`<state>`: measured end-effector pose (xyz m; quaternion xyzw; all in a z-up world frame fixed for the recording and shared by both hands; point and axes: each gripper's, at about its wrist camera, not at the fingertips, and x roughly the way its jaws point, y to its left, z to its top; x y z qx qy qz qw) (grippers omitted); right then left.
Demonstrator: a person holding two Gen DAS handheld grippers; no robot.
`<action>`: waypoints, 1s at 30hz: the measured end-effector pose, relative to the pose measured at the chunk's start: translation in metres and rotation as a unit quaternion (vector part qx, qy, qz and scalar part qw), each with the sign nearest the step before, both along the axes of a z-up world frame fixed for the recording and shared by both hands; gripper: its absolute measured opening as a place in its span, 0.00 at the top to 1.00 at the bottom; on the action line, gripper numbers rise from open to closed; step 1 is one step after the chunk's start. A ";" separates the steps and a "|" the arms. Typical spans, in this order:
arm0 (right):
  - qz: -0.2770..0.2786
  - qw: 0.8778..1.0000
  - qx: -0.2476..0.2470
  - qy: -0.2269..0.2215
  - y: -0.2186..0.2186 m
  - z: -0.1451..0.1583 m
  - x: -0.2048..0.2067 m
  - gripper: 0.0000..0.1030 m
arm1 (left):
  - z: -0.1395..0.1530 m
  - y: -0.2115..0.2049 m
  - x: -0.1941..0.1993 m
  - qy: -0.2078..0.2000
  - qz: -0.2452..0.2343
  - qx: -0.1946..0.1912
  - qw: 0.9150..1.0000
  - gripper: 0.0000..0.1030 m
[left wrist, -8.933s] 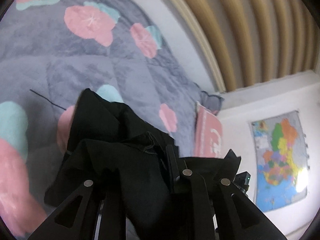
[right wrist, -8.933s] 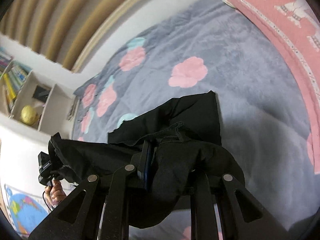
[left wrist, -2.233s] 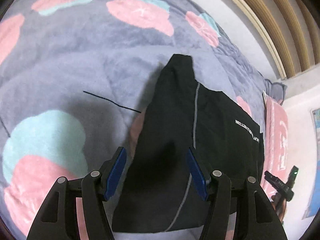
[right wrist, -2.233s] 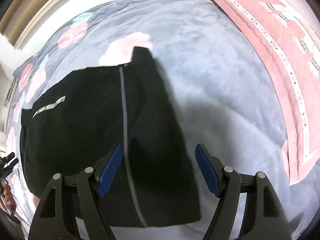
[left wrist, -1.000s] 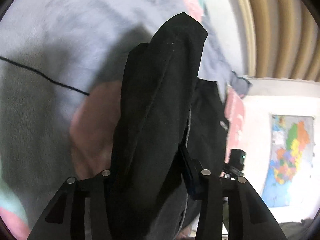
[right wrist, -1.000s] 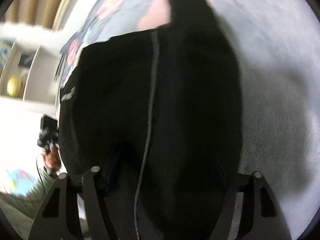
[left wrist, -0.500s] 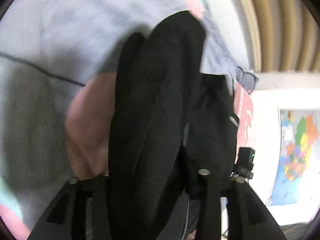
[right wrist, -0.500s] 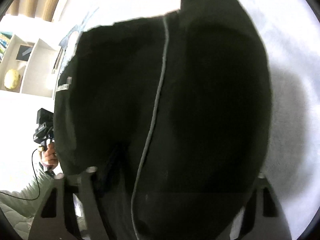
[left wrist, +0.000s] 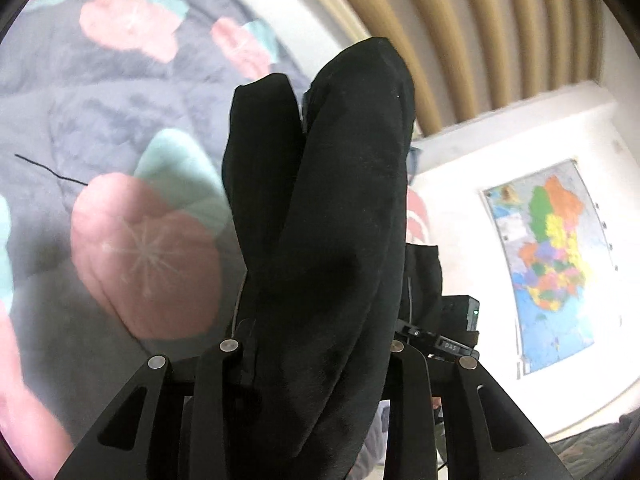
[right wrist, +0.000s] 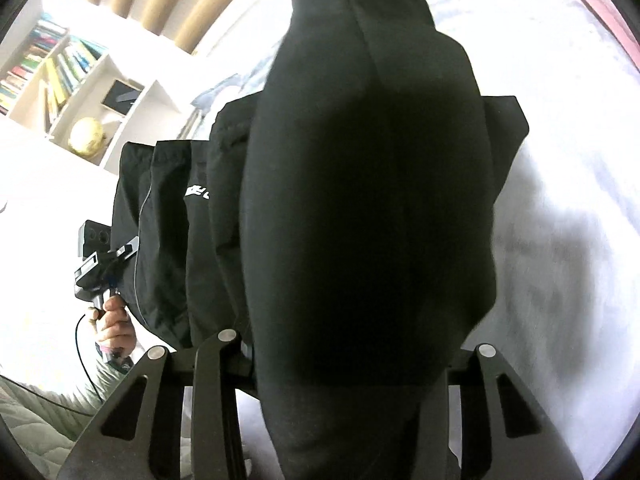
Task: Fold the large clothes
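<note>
A black garment [left wrist: 340,200] with a thin grey stripe and white lettering hangs off the grey flowered bedspread [left wrist: 120,120], stretched between both grippers. My left gripper [left wrist: 312,320] has a thick roll of this cloth bulging up between its fingers, jaws still closing on it. In the right wrist view the black garment [right wrist: 360,200] fills the middle, bunched in my right gripper [right wrist: 348,340], whose jaws are also closing on it. Both sets of fingertips are hidden by cloth. The left gripper [right wrist: 100,256] and the hand [right wrist: 114,324] holding it show at the garment's far edge.
A slatted wooden headboard [left wrist: 460,40] runs behind the bed. A coloured map [left wrist: 552,264] hangs on the white wall. A white bookshelf [right wrist: 60,80] holds books and a globe [right wrist: 86,136]. A pink blanket [right wrist: 600,0] lies at the bed's far right. A black thread [left wrist: 48,170] crosses the bedspread.
Both grippers have risen and tilted up with the garment, lifting it off the bedspread. More wall, map and shelf now show behind the cloth.
</note>
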<state>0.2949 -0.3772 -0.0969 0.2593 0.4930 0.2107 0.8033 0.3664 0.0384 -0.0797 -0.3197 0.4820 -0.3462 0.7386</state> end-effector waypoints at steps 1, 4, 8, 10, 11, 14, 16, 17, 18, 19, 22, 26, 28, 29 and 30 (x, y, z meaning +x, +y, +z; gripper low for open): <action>0.001 1.000 -0.002 -0.004 -0.003 0.009 -0.009 0.53 | 0.008 0.001 -0.010 -0.005 -0.001 0.003 1.000 0.67; 0.005 1.000 -0.006 -0.009 -0.008 0.029 -0.033 0.53 | 0.019 0.033 -0.034 -0.013 -0.006 0.006 1.000 0.67; 0.005 1.000 -0.010 0.000 -0.009 0.040 -0.065 0.53 | 0.021 0.040 -0.057 -0.005 -0.007 0.001 1.000 0.67; 0.006 1.000 -0.014 0.004 -0.008 0.041 -0.075 0.53 | 0.014 0.048 -0.068 0.004 -0.011 0.001 1.000 0.67; 0.004 1.000 -0.016 0.015 -0.007 0.039 -0.092 0.53 | 0.009 0.049 -0.075 0.010 -0.013 0.001 1.000 0.67; 0.002 0.999 -0.021 0.037 0.000 0.025 -0.108 0.53 | -0.009 0.050 -0.092 0.035 -0.016 0.000 0.999 0.67; -0.005 0.998 -0.016 0.059 0.003 0.008 -0.114 0.53 | -0.022 0.053 -0.102 0.052 -0.015 0.002 0.999 0.67; -0.008 0.998 -0.017 0.068 0.006 -0.001 -0.113 0.53 | -0.031 0.054 -0.104 0.061 -0.014 0.004 0.998 0.67; -0.011 0.997 -0.020 0.078 0.011 -0.009 -0.113 0.53 | -0.040 0.055 -0.107 0.072 -0.013 0.007 0.997 0.67; -0.014 0.996 -0.022 0.087 0.012 -0.017 -0.114 0.53 | -0.049 0.056 -0.107 0.083 -0.011 0.010 0.996 0.67; -0.042 0.993 -0.029 0.107 0.018 -0.041 -0.100 0.54 | -0.083 0.069 -0.107 0.115 0.012 0.011 0.993 0.66; -0.099 0.985 -0.016 0.140 -0.007 -0.064 -0.097 0.52 | -0.121 0.107 -0.099 0.167 0.073 0.026 0.983 0.57; -0.128 0.979 -0.016 0.159 -0.019 -0.077 -0.101 0.49 | -0.145 0.131 -0.096 0.199 0.102 0.047 0.973 0.54; -0.143 0.975 -0.009 0.168 -0.026 -0.084 -0.103 0.45 | -0.158 0.143 -0.095 0.214 0.113 0.035 0.970 0.51; -0.153 0.973 -0.003 0.173 -0.035 -0.089 -0.108 0.41 | -0.167 0.153 -0.095 0.228 0.121 0.015 0.966 0.46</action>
